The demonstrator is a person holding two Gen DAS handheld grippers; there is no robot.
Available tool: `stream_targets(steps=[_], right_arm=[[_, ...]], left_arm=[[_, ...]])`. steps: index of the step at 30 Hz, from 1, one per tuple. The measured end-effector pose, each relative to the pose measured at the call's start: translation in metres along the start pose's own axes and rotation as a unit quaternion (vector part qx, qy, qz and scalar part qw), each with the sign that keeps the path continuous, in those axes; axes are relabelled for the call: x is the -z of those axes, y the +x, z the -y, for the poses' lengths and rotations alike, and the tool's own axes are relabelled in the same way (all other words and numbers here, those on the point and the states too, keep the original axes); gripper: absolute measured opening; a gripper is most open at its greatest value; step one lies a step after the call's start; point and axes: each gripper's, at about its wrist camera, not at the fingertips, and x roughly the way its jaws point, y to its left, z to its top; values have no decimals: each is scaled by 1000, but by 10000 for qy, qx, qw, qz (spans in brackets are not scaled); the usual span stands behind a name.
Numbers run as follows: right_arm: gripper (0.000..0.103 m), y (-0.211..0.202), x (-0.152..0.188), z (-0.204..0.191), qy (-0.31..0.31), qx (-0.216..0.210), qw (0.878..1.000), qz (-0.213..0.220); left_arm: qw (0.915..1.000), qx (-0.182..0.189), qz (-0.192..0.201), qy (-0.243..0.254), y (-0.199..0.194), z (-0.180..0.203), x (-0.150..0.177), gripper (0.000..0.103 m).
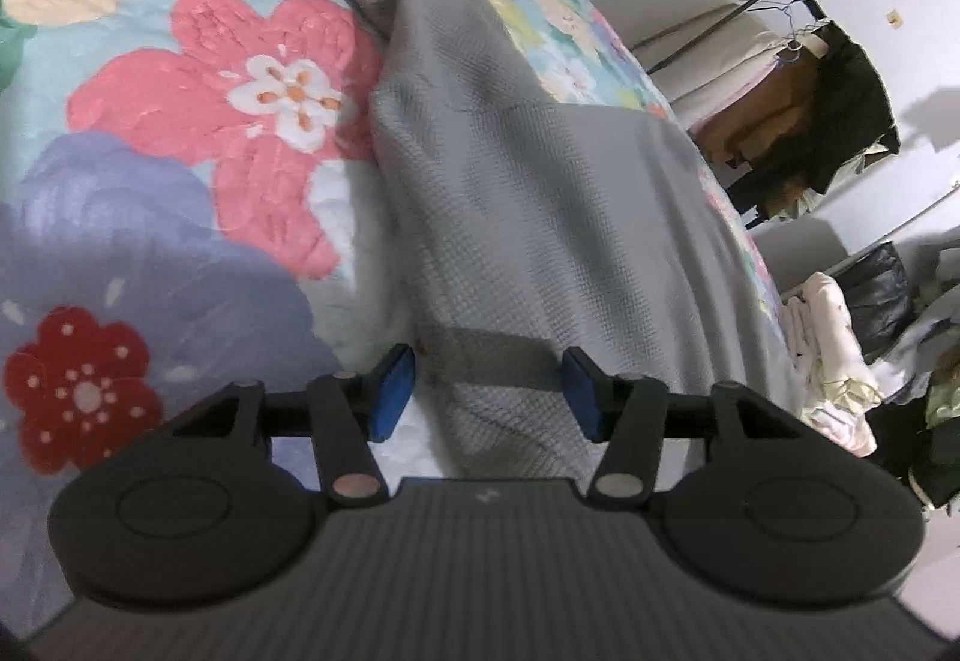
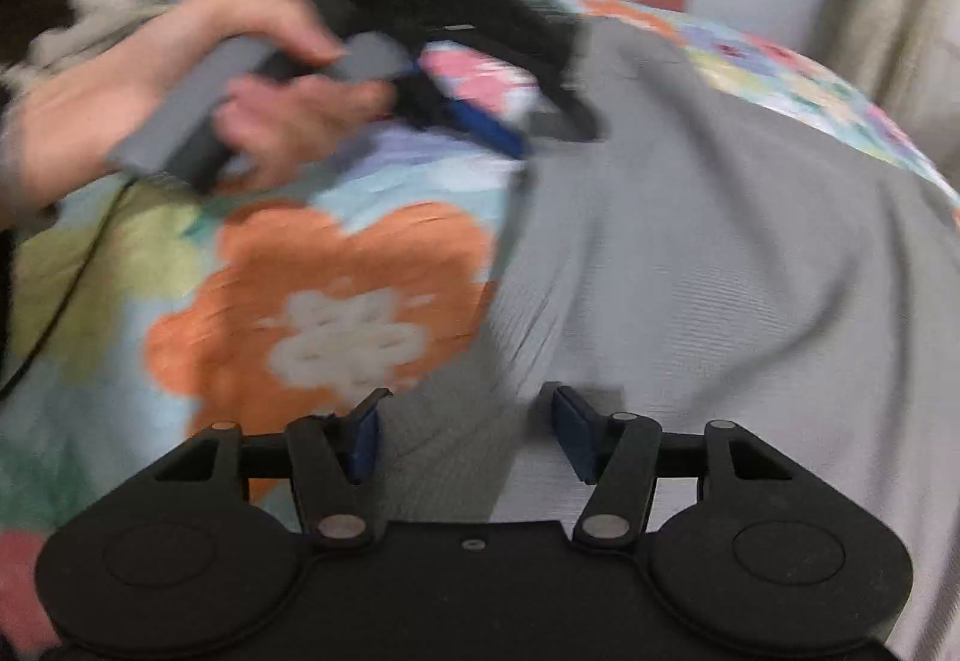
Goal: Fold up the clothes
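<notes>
A grey knit garment point(image 1: 516, 193) lies spread on a floral quilt point(image 1: 198, 121); a sleeve or corner points to the far end. My left gripper point(image 1: 487, 391) is open, its blue pads either side of the garment's near edge, just above it. In the right wrist view, the same grey garment point(image 2: 708, 253) covers the right half of the floral quilt point(image 2: 312, 301). My right gripper point(image 2: 465, 433) is open over the garment's near edge. The other hand-held gripper point(image 2: 474, 121) shows at the far side, blurred, held by a hand point(image 2: 180, 85).
A clothes rack point(image 1: 822, 79) with dark and brown garments stands past the bed's right edge. A pile of pale clothes point(image 1: 834, 355) and a dark bag point(image 1: 882, 289) lie on the floor there. A thin cable point(image 2: 66, 295) runs over the quilt at left.
</notes>
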Motion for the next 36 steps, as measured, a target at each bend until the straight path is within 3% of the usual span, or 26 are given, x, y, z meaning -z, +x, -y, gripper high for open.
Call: stream_targets(steps=[1, 2, 4, 8, 13, 15, 17, 20, 22, 24, 27, 29, 32, 36], right_arm=[[31, -3, 1, 5, 155, -22, 9999, 38], [13, -5, 2, 11, 310, -45, 9995, 75], [13, -10, 3, 21, 619, -90, 9979, 150], [12, -21, 6, 43, 1236, -179, 9917, 300], [13, -28, 16, 65, 1952, -301, 9794, 410], [13, -32, 18, 65, 2004, -517, 9771, 495], [13, -37, 15, 65, 2107, -946, 9708, 651], [11, -53, 10, 53, 2075, -1633, 9591, 1017], [11, -51, 7, 44, 1971, -1686, 9612, 936], [11, -46, 5, 35, 1860, -1668, 9650, 798], [11, -40, 2, 22, 1693, -1640, 9700, 591], [10, -35, -1, 14, 1581, -1621, 9730, 453], [9, -32, -2, 0, 1337, -1628, 9771, 296], [8, -24, 3, 7, 1417, -1730, 9746, 103]], left_arm=[[10000, 63, 18, -23, 1, 1, 0, 28], [9999, 126, 36, -46, 2, 2, 0, 25], [9999, 97, 94, -33, 4, 6, 1, 17], [9991, -8, 280, 325, 0, 21, 2, 17], [9985, -9, 518, 168, -20, 25, 0, 18], [9981, -4, 613, 79, -28, 27, 0, 9], [9975, 0, 708, -9, -37, 28, -1, 8], [9924, 130, 1222, 45, -83, 42, -3, 5], [9899, -124, 1388, 257, -105, 49, 0, 5], [9901, -456, 1294, 287, -106, 43, 4, 5], [9891, -1241, 792, 36, -83, 11, 12, 5], [9893, -1258, 693, -242, -77, -3, 15, 5], [9905, -1174, 713, -105, -83, 5, 11, 5], [9875, -1300, 782, -438, -98, 9, 21, 5]])
